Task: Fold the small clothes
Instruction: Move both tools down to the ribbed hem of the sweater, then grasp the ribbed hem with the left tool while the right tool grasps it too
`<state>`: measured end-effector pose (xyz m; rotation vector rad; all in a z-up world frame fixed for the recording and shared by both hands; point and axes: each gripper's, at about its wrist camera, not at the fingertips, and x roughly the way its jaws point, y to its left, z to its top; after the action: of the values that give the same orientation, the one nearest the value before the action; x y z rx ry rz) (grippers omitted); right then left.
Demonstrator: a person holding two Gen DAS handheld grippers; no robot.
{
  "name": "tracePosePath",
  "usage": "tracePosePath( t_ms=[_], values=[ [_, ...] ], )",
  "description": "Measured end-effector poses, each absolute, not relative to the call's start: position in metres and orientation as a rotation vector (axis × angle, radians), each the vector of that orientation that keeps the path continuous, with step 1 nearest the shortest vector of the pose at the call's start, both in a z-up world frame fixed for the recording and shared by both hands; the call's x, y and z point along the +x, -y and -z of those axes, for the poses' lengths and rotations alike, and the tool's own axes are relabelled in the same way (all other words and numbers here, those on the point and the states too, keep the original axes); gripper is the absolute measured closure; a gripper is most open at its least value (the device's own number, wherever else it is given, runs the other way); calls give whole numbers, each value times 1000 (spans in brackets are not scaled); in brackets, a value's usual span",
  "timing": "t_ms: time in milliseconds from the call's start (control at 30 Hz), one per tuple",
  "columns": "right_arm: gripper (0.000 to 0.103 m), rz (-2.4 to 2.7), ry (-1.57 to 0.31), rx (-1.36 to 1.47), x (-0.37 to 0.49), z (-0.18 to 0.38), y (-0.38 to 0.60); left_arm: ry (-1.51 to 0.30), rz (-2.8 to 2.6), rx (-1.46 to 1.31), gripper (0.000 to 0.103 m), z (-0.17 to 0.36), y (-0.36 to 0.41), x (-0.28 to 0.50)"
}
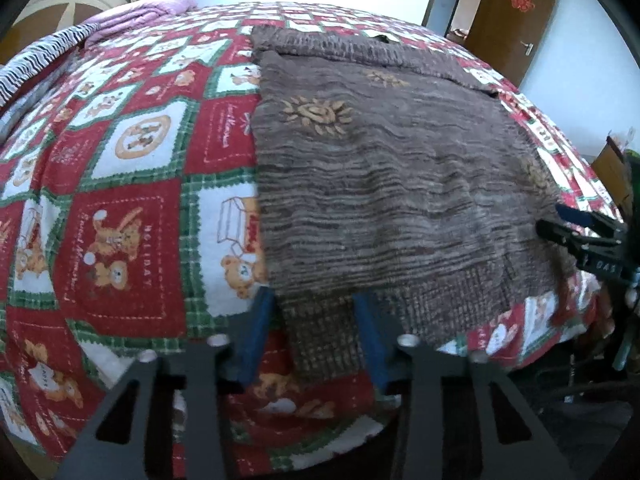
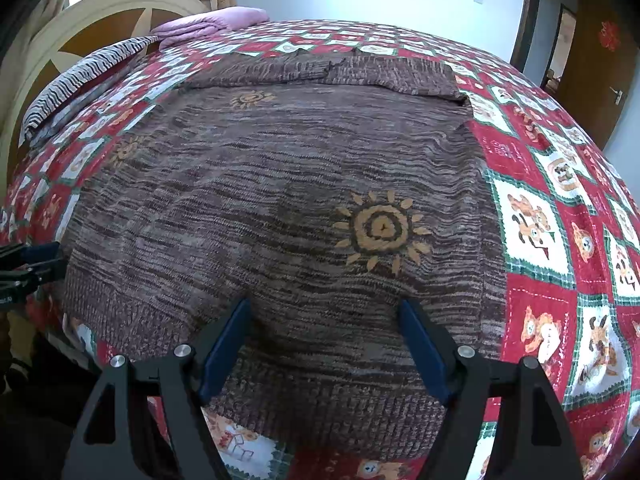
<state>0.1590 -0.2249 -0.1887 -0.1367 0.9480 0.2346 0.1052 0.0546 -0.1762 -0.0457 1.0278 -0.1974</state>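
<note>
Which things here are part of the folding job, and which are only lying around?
Part of the job:
- brown knitted sweater
- left tongs, at its hem
- right tongs, also at the hem

Only lying around:
- teddy-bear quilt beneath it
- pink folded blanket
- striped pillow
- headboard
- door

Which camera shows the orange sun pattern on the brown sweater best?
The right wrist view: one sun pattern sits sharp and central on the brown sweater. The left wrist view shows a sun blurrier and farther off.
</note>
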Motion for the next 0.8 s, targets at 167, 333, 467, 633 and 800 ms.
tracePosePath(
  t_ms=[167,333,467,633,800],
  values=[
    [26,-256,-937,-108,157,181,230,-983,222,-21,95,164,-54,101],
    [26,-188,-878,-47,146,158,266,-916,223,-53,95,143,-67,100],
    [26,-109,-881,60,135,153,307,-906,219,-6,95,149,-63,102],
    [26,-100,-924,96,128,166,320,-974,204,-14,92,170,-61,106],
    [34,-139,-974,121,124,184,321,-975,154,-15,62,170,-64,107]
  ],
)
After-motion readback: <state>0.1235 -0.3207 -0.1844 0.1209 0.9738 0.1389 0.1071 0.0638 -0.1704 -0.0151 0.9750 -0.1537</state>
